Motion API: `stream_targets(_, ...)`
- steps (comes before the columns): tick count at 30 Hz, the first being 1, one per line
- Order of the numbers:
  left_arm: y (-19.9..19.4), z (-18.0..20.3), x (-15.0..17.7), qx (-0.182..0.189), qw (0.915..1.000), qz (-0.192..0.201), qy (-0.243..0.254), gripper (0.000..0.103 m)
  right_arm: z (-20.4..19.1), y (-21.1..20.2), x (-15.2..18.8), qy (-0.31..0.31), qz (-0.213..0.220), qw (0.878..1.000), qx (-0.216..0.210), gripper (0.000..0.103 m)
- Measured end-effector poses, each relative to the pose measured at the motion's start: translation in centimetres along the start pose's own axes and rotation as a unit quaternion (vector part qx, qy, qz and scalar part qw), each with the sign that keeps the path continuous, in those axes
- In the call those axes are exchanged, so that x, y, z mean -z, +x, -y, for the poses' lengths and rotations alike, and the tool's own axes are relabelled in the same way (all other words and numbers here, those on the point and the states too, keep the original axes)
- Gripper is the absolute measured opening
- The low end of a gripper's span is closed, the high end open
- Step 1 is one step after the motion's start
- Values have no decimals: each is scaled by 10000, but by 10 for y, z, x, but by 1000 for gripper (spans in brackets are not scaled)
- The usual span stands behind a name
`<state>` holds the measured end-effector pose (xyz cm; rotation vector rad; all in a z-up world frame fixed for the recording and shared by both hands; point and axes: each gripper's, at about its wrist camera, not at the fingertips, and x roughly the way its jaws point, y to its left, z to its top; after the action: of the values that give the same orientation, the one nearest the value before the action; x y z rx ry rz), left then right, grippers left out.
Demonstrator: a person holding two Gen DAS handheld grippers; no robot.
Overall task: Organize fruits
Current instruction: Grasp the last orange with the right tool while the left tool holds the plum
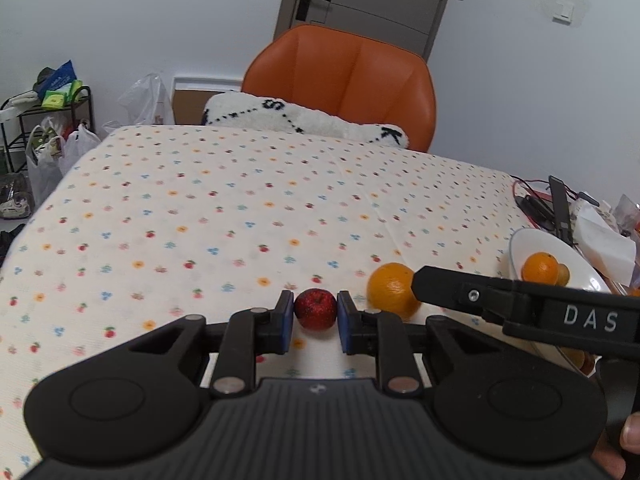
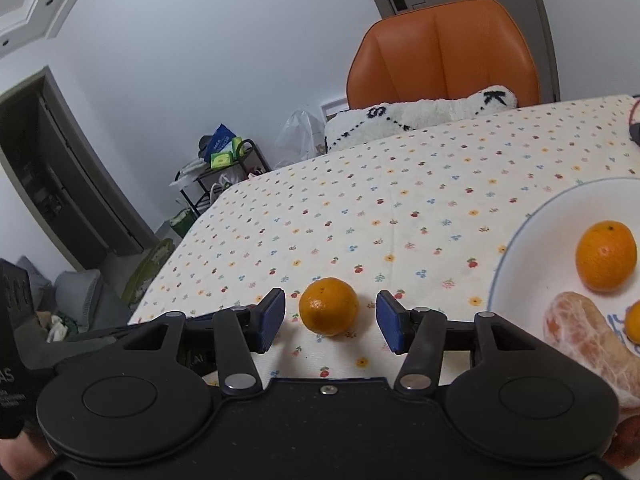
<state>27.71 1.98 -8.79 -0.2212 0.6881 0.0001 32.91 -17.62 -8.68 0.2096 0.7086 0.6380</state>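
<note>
We have two loose fruits on the patterned tablecloth (image 1: 200,208) and a white plate (image 2: 532,232) off to the right that already holds an orange (image 2: 606,256), a peeled citrus piece (image 2: 592,340) and a bit of another orange fruit at the frame edge. The left gripper (image 1: 316,318) has its blue pads (image 1: 285,320) right at either side of the small red apple (image 1: 315,309), gap about as narrow as the fruit; we cannot tell whether the pads are actually pressing it or just beside it, and the apple sits on the cloth. The right gripper (image 2: 330,320) is spread wide around the loose orange (image 2: 329,306), clear space on both sides, nothing gripped. In the left wrist view that same orange lies just right of the apple, with the right gripper's body partly across it. Handling, as we judge it: the apple looks light, firm and glossy (likely slick, and round, so it may roll or squirt out), best taken across its widest middle with pads level. The orange looks a bit heavier, with a dimpled skin that should grip better but gives slightly, so we would squeeze it at the equator, moderate force, avoid bruising. Both probably go to the plate, which is close on the right.
</note>
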Motion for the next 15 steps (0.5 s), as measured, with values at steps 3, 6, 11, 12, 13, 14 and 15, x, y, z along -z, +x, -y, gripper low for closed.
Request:
stream_targets(3,-3,-6,-1,-55,10000,27,-40,21,-3,8,0,-19,-84,10000,28,52)
stream_targets(6,-7,-11,-1,-129,9999,50,-79,21,-11,14,0,-179,-104,9997,88,52)
stream_targets(11,-14,-20,-1,-256,9995,80,-151,21,-18,28,2,-344,-269,9985,320,36)
stream_targets(12,-17,-21,-1,-262,9995,91,-145,21,-18,28,3,-370,-263,9984,345,36)
stream_targets(13,-19,-21,-1,-267,9995,107,-140,21,-18,26,4,-365,-251,9985,323,36)
stream_targets(14,-21,-21,-1,-271,9995,122,-140,21,-19,24,5,-366,-234,9986,305,35)
stream_targets(15,-23,-21,-2,-272,9994,132,-146,21,-20,21,5,-388,-206,9986,309,35)
